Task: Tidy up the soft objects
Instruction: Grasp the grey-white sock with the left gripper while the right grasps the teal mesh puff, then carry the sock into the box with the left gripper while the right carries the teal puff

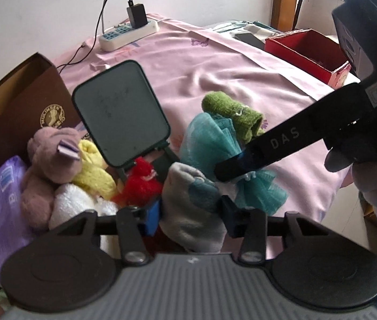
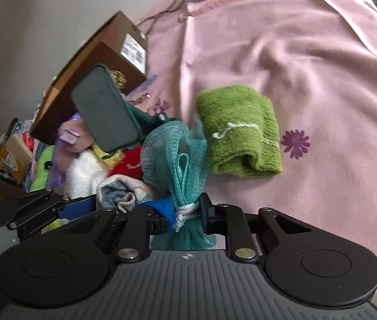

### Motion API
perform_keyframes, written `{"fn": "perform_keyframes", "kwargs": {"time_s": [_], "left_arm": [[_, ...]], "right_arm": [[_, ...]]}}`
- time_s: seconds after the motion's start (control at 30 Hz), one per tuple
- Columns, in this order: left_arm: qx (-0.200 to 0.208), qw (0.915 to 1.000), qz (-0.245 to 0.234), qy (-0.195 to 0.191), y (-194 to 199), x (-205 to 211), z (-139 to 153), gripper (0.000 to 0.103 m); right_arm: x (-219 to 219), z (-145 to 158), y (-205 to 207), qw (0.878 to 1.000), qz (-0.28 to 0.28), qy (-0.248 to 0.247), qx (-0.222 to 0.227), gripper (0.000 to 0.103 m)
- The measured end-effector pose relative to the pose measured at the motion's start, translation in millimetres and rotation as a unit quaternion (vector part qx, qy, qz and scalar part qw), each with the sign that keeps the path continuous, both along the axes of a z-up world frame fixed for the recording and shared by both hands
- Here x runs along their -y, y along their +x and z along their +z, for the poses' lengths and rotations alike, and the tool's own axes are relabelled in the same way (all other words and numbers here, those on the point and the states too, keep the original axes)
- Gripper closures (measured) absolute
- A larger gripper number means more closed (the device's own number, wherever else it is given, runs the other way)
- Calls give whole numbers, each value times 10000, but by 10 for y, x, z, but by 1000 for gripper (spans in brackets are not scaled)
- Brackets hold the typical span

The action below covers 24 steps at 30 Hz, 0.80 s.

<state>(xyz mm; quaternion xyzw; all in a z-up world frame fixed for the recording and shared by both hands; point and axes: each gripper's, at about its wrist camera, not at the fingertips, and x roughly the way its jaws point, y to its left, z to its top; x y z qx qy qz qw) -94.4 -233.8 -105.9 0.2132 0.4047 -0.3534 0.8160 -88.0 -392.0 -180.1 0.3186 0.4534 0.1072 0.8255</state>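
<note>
My left gripper (image 1: 189, 210) is shut on a grey and blue rolled sock (image 1: 193, 208), held beside the brown box (image 1: 25, 106). My right gripper (image 2: 185, 216) is shut on a teal mesh bath pouf (image 2: 177, 149), pinched at its white cord. The pouf also shows in the left wrist view (image 1: 209, 144), with the right gripper's black finger (image 1: 268, 146) across it. A green rolled towel (image 2: 239, 130) lies on the pink bedspread (image 2: 308, 66) just beyond the pouf. In the box lie a mauve plush (image 1: 47, 154), a yellow cloth (image 1: 92, 165), a white towel (image 1: 73, 200) and a red knitted piece (image 1: 140, 181).
A dark green folding mirror (image 1: 120, 114) stands at the box's edge. A power strip with a charger (image 1: 129, 32) lies at the far side of the bed. A red box (image 1: 308, 50) and a phone (image 1: 249, 38) sit far right. A purple packet (image 1: 1, 186) lies in the brown box.
</note>
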Motion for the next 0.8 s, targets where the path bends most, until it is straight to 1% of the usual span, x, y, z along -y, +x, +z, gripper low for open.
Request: {"fn": "perform_keyframes", "kwargs": {"time_s": [0.1, 0.23, 0.33, 0.47, 0.6, 0.67, 0.73, 0.8], "left_arm": [[-13, 10000, 6, -61, -24, -45, 47, 59], [62, 9998, 1, -188, -53, -155, 187, 59], [84, 9991, 100, -405, -41, -274, 316, 59], [112, 9965, 318, -766, 18, -448, 528, 59], [192, 9903, 542, -1265, 145, -690, 820, 59], [298, 9865, 630, -1480, 233, -855, 964, 59], [436, 9827, 734, -1641, 358, -1038, 1104, 59], [477, 9792, 829, -1789, 539, -1210, 1233, 59]], "right_arm": [[39, 87, -34, 9996, -1, 192, 221, 103], [113, 205, -46, 9980, -114, 451, 438, 103], [153, 291, -24, 9955, -158, 715, 599, 103], [210, 488, 44, 9906, -199, 956, 961, 103], [223, 771, 176, 9841, -302, 1043, 1402, 103], [205, 944, 265, 9807, -356, 1020, 1632, 103], [143, 1130, 404, 9776, -392, 988, 1815, 103], [51, 1325, 597, 9755, -364, 949, 1951, 103]]}}
